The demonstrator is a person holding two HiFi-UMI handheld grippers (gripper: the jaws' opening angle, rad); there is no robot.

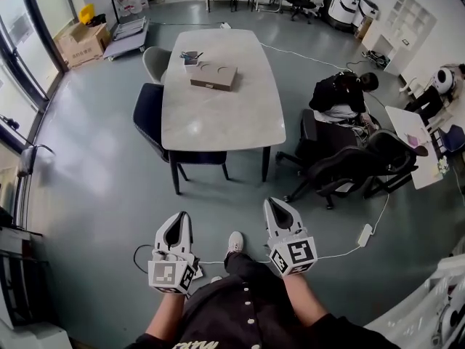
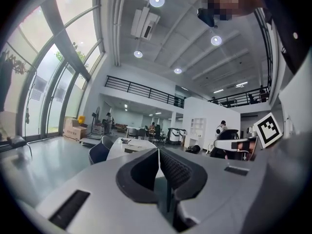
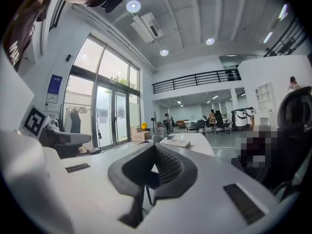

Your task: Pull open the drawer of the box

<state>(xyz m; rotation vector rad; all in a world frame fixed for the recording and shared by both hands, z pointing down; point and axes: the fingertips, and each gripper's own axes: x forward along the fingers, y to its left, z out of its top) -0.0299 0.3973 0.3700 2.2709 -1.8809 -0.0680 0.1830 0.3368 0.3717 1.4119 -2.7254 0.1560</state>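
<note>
Writing: none could be read. The lettering on the person's black shirt [image 1: 218,318] was cut off at the frame edge, and the blue poster [image 3: 54,84] by the windows was too small.
Markers: one black-and-white square marker showed on each cube, two cubes in all.
Left hand-held gripper [image 1: 178,220]: one, held low in front of the person. Its own view showed the jaws pressed together at the tips with nothing between them [image 2: 158,152].
Right hand-held gripper [image 1: 275,203]: one, level with the left. Its jaws were likewise closed tip to tip and empty [image 3: 155,147].
Box [image 1: 213,76]: one, flat and brown, lying on the far half of the worktop, well apart from both grippers. Whether its drawer was in or out could not be told at this range.
Worktop [image 1: 218,122]: one, pale with rounded corners, on dark legs.
Small item [image 1: 191,58]: one, just beside the box on its far left. What it was could not be made out.
Chairs: two at the worktop's left side, a grey one [image 1: 154,62] and a dark one [image 1: 149,111].
Seated person [image 1: 341,93]: one, to the right of the worktop.
</note>
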